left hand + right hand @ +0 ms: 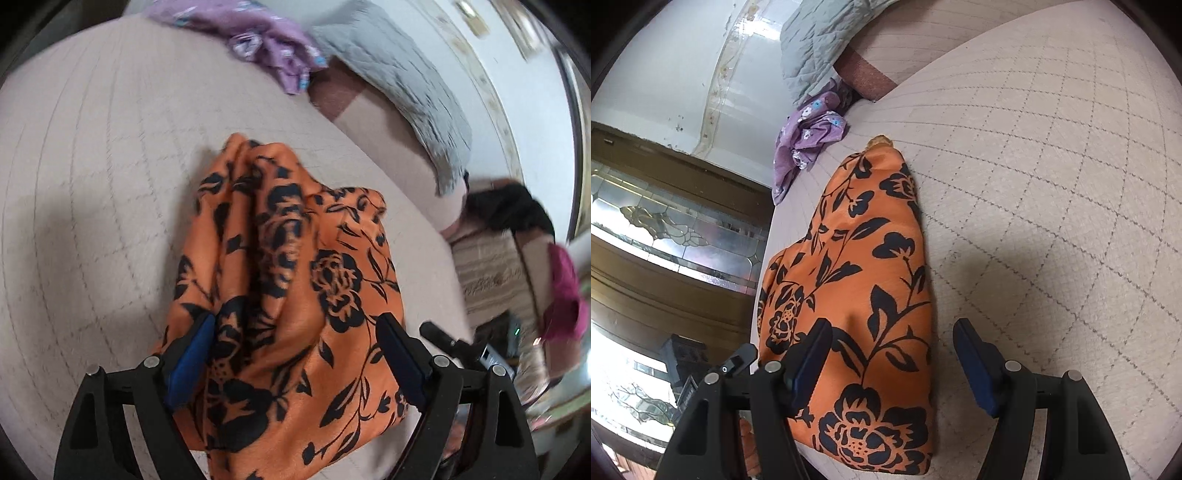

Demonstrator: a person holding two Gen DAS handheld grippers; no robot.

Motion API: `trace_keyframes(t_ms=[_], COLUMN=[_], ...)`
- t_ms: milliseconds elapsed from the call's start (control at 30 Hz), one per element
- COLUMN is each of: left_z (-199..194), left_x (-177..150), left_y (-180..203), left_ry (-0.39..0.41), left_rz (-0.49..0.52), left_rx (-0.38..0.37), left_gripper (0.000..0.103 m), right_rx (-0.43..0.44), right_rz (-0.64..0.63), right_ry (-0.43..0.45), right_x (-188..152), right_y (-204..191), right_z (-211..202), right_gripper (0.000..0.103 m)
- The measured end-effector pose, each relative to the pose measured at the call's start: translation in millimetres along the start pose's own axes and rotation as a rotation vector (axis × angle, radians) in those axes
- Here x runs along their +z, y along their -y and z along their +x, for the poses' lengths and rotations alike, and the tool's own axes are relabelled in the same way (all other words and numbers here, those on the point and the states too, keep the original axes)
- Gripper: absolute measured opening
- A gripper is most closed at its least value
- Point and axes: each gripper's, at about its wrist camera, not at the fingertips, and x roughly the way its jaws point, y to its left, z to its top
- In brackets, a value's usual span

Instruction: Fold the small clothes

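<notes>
An orange garment with a black flower print [291, 295] lies bunched on the beige quilted bed [92, 184]. My left gripper [295, 325] is open, its blue-padded fingers [192, 358] on either side of the cloth's near end. In the right wrist view the same garment [857, 280] lies folded lengthwise near the bed's left edge. My right gripper [892, 332] is open over its near end, with the left finger [809, 365] over the cloth and the right finger over the bed [1052, 221].
A crumpled purple flowered garment [273, 48] [809, 136] lies at the far end of the bed. A grey quilted blanket [399, 85] [816, 44] lies beyond it. Boxes and a magenta cloth [565, 295] stand beside the bed. A glass-panelled door [672, 229] is at left.
</notes>
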Motion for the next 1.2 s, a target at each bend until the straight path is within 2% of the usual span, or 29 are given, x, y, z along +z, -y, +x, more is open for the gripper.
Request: trace_keyframes(t_ms=[67, 233, 300, 333, 400, 433, 567, 633, 700, 1000, 1200], left_z=[3, 8, -5, -16, -23, -20, 12, 11, 16, 30, 37], left_x=[-2, -2, 1, 2, 5, 6, 1, -1, -3, -7, -8], left_y=[-2, 10, 8, 6, 0, -4, -20, -18, -15, 6, 20], left_ry=[-0.014, -0.015, 0.051, 0.111, 0.141, 0.123, -0.054, -0.038, -0.062, -0.033, -0.006], left_rz=[-0.009, 0.049, 0.045, 0.042, 0.035, 0.019, -0.031, -0.016, -0.008, 0.038, 0.092], left_rx=[0.003, 0.07, 0.105, 0.115, 0.136, 0.142, 0.136, 0.134, 0.106, 0.112, 0.152], left_gripper=[0.088, 0.088, 0.088, 0.088, 0.088, 0.088, 0.088, 0.09, 0.092, 0.092, 0.07], right_rx=[0.009, 0.028, 0.022, 0.022, 0.03, 0.032, 0.035, 0.035, 0.034, 0.077, 0.061], right_rz=[0.009, 0.021, 0.013, 0.012, 0.011, 0.01, 0.003, -0.003, -0.014, -0.033, -0.096], right_ry=[-0.004, -0.013, -0.018, -0.02, -0.028, -0.033, -0.055, -0.067, -0.069, -0.044, -0.007], right_x=[0, -2, -3, -3, -4, -5, -7, -9, -12, -17, -20], right_y=[3, 5, 4, 4, 4, 4, 0, -2, -4, -8, -17], right_z=[1, 3, 4, 5, 7, 9, 18, 22, 25, 34, 45], right_gripper=[0.072, 0.072, 0.072, 0.072, 0.072, 0.072, 0.072, 0.072, 0.072, 0.072, 0.07])
